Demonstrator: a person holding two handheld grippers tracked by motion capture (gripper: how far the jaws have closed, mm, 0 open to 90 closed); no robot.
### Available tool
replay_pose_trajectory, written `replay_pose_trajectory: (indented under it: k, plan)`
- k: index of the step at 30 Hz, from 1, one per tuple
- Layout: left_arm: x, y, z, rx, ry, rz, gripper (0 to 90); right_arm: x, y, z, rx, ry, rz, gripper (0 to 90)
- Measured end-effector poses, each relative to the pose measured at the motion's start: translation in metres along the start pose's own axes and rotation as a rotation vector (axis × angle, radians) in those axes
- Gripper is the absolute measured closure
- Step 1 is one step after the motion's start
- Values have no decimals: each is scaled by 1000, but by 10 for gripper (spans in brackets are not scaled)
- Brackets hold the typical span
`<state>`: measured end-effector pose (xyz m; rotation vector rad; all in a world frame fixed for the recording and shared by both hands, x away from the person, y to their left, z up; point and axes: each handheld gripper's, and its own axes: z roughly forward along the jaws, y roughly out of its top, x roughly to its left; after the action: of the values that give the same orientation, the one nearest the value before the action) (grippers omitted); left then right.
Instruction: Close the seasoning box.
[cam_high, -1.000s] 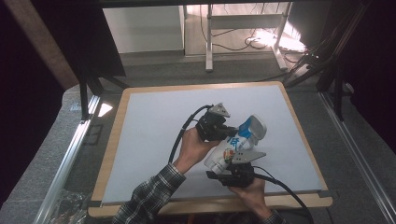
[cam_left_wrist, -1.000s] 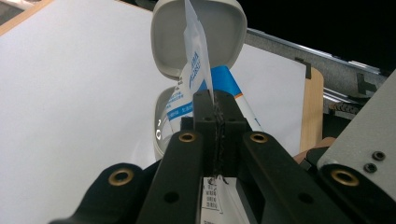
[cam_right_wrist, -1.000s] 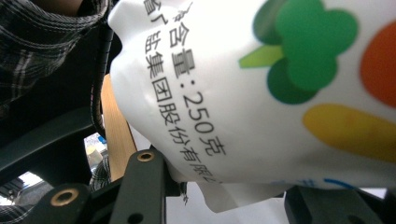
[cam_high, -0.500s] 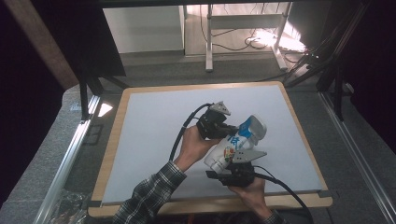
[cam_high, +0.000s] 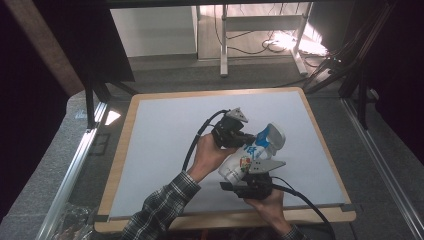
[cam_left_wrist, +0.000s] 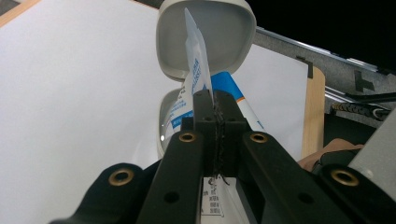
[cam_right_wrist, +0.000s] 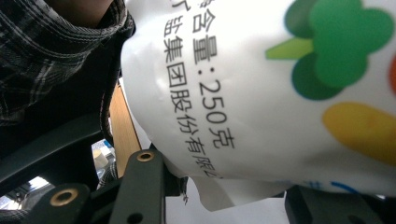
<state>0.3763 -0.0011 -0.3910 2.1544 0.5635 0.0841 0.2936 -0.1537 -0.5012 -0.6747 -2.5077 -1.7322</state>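
A white-topped desk (cam_high: 165, 150) with a wooden rim is seen from the high view. Near its front edge, right of centre, a white plastic pouch (cam_high: 239, 165) with blue print is held above the surface between two grippers. Its long axis runs from the front edge toward the back right corner, where its open grey cap (cam_high: 274, 136) points. The left gripper (cam_high: 241, 136) is clamped flat on a thin flap of the pouch (cam_left_wrist: 196, 65); this is made plain in the left gripper view, together with the hollow inside of the cap (cam_left_wrist: 219, 32). The right gripper (cam_high: 248, 176) is closed partway around the pouch's lower body. In the right gripper view, printed characters and vegetable pictures on the pouch (cam_right_wrist: 261, 93) are shown close up, beside a plaid sleeve (cam_right_wrist: 51, 60).
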Motion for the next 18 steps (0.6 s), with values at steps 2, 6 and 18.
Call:
replay_pose_trajectory:
  k: [2,6,18]
  plan:
    - [0,0,0,4,1,-2,891,0,0,0,-2,1,0,615]
    - [0,1,1,6,1,-1,891,0,2,1,0,2,0,615]
    - [3,3,2,23,-1,0,892,-1,5,2,9,1,7,615]
